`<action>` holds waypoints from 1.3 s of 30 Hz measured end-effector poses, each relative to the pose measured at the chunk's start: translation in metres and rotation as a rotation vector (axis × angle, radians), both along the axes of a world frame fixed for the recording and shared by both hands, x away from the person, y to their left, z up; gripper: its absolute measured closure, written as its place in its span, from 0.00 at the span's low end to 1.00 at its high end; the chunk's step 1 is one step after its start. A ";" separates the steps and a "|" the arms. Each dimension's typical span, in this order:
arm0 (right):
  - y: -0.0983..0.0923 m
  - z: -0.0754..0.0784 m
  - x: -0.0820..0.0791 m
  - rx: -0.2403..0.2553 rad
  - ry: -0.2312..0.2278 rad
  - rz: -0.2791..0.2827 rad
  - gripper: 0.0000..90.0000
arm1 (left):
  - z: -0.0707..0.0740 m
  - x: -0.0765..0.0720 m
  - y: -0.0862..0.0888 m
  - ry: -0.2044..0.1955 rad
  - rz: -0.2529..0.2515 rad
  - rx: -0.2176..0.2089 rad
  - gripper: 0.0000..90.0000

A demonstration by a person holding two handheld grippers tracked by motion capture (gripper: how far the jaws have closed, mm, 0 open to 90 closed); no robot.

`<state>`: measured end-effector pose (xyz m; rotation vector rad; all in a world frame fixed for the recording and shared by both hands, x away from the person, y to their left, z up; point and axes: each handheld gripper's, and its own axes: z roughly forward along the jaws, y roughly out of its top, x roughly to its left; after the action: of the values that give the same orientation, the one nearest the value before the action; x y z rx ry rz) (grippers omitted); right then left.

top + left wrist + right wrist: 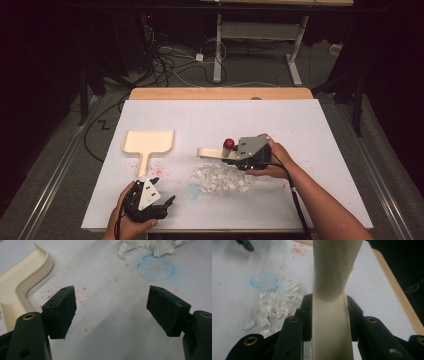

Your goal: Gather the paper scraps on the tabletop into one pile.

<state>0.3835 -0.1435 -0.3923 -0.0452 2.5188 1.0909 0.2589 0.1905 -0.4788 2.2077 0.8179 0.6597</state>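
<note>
right gripper (329, 315) pinches cream brush handle (332, 322) just behind white paper scraps (222, 179). left gripper (111, 310) spread wide, near cream dustpan (148, 142), left of the scraps.

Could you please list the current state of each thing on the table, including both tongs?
Left tongs: open, holding nothing, near the table's front edge.
Right tongs: shut on the brush handle.
Brush: cream, held by its handle, just behind the paper scraps.
Dustpan: lying flat, unheld, with no scraps in it.
Paper scraps: loose pile on the sheet.
White sheet: stained with red specks and a blue ring.
</note>
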 end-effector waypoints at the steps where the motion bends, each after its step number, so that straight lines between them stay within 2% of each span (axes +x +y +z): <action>1: -0.004 0.004 0.000 0.008 0.008 -0.027 0.75 | 0.000 0.000 0.000 0.000 -0.001 0.000 0.25; 3: -0.019 0.013 -0.006 0.049 0.024 -0.112 0.75 | 0.000 0.000 0.000 0.002 0.000 0.003 0.25; 4: -0.019 0.013 -0.006 0.049 0.024 -0.112 0.75 | 0.000 0.000 0.000 0.003 0.002 0.003 0.25; 5: -0.030 0.020 -0.011 0.067 0.025 -0.180 0.75 | 0.000 0.000 0.000 0.003 0.002 0.002 0.25; 6: -0.035 0.022 -0.014 0.060 0.017 -0.213 0.75 | 0.000 0.000 0.000 0.003 0.001 0.002 0.25; 7: -0.035 0.022 -0.014 0.060 0.017 -0.213 0.75 | -0.001 -0.001 0.000 0.016 0.007 0.000 0.25; 9: -0.046 0.025 -0.019 0.041 0.000 -0.311 0.75 | 0.000 0.000 0.000 0.005 0.003 0.003 0.25; 10: -0.051 0.025 -0.023 0.035 -0.030 -0.362 0.75 | -0.001 -0.001 -0.001 0.015 0.007 -0.002 0.25; 11: -0.056 0.024 -0.026 0.024 -0.056 -0.412 0.75 | 0.000 0.000 -0.001 0.004 0.003 0.001 0.25; 13: -0.067 0.019 -0.029 -0.021 -0.065 -0.477 0.75 | 0.000 0.000 0.000 0.002 0.004 0.004 0.25; 14: -0.077 0.010 -0.028 -0.027 -0.016 -0.545 0.75 | 0.000 -0.001 0.000 0.003 0.006 0.002 0.25; 15: -0.077 0.010 -0.028 -0.027 -0.016 -0.545 0.75 | 0.000 0.000 0.000 0.001 0.007 0.002 0.25; 16: -0.086 0.000 -0.028 -0.030 0.020 -0.589 0.75 | 0.000 0.000 -0.001 0.000 0.009 0.003 0.25; 17: -0.086 0.000 -0.028 -0.030 0.020 -0.589 0.75 | 0.000 0.000 -0.001 -0.001 0.009 0.003 0.25; 18: -0.090 -0.010 -0.027 -0.049 0.055 -0.635 0.75 | 0.001 0.000 -0.001 -0.001 0.010 0.002 0.25; 22: -0.088 -0.021 -0.029 -0.076 0.089 -0.660 0.75 | 0.002 0.000 -0.002 -0.011 0.011 -0.001 0.25; 25: -0.077 -0.026 -0.034 -0.072 0.107 -0.636 0.75 | 0.002 0.000 -0.001 -0.011 0.009 0.003 0.25; 26: -0.065 -0.028 -0.038 -0.079 0.107 -0.601 0.75 | 0.002 0.000 -0.001 -0.012 0.009 0.004 0.25; 27: -0.065 -0.028 -0.038 -0.079 0.107 -0.601 0.75 | 0.003 0.000 -0.001 -0.013 0.009 0.004 0.25; 28: -0.054 -0.029 -0.044 -0.074 0.112 -0.567 0.75 | 0.003 -0.001 -0.002 -0.015 0.008 0.002 0.25; 29: -0.054 -0.029 -0.044 -0.074 0.112 -0.567 0.75 | 0.003 -0.001 -0.001 -0.016 0.007 0.002 0.25; 30: -0.044 -0.029 -0.049 -0.059 0.112 -0.542 0.75 | 0.003 -0.001 -0.001 -0.015 0.005 0.003 0.25; 31: -0.044 -0.029 -0.049 -0.059 0.112 -0.542 0.75 | 0.003 -0.001 -0.001 -0.015 0.004 0.004 0.25; 32: -0.034 -0.028 -0.052 -0.044 0.133 -0.513 0.75 | 0.003 -0.001 0.000 -0.016 0.006 0.002 0.25; 35: -0.023 -0.028 -0.055 -0.015 0.130 -0.496 0.75 | 0.003 -0.002 0.000 -0.016 0.006 0.005 0.25; 39: -0.021 -0.025 -0.055 0.024 0.125 -0.493 0.75 | 0.003 -0.003 0.001 -0.021 0.008 0.001 0.25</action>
<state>0.3282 -0.1646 -0.4175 0.6333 2.4269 0.9367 0.2559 0.1917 -0.4756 2.1958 0.8168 0.6866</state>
